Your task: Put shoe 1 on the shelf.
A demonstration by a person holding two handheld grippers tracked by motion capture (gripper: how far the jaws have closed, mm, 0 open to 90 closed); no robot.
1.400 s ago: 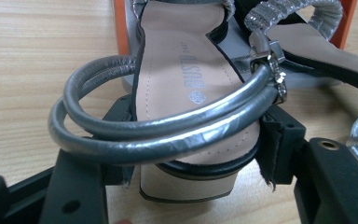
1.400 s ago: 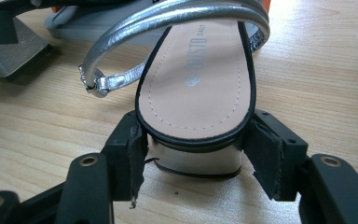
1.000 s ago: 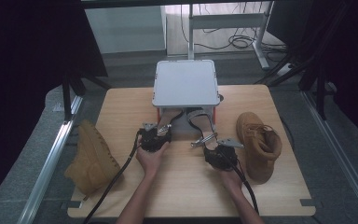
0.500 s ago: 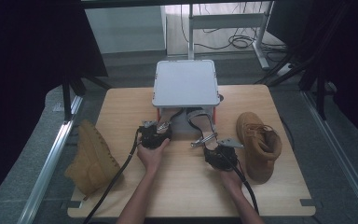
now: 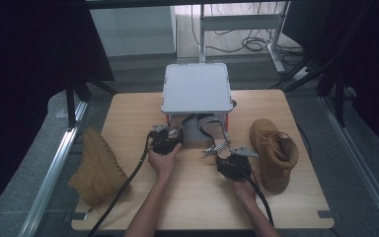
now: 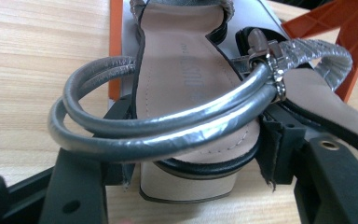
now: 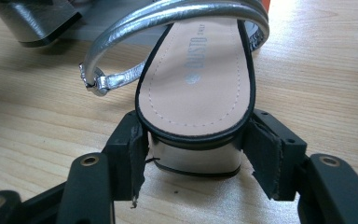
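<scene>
1. While both hands sit mid-table in the high view, each one has a silver strappy block-heel sandal by the heel, so that's the pair being handled.
2. Left gripper: its black jaws sit on either side of the heel end of the left silver sandal with the tan insole. The pads look pressed against the heel sides, so I'd call it gripping.
3. That sandal's doubled silver ankle strap loops across right in front of the camera, with its buckle off to the right.
4. Right gripper: same deal, jaws clamped on the block heel of the right silver sandal with the tan insole. Both pads touch the heel sides.
5. Its ankle strap arcs over the insole, with the loose strap end and small buckle hanging to the left.
6. From above, the left gripper and right gripper sit side by side, and both sandals' toes point away from the person, under the near edge of a flat white square-topped stand with orange legs.
7. Both sandals rest on the light wooden table, just in front of that stand.
8. Also around: a tan suede lace-up boot standing just right of the right gripper, and its tan twin lying on its side at the table's left edge, well apart from the sandals.
</scene>
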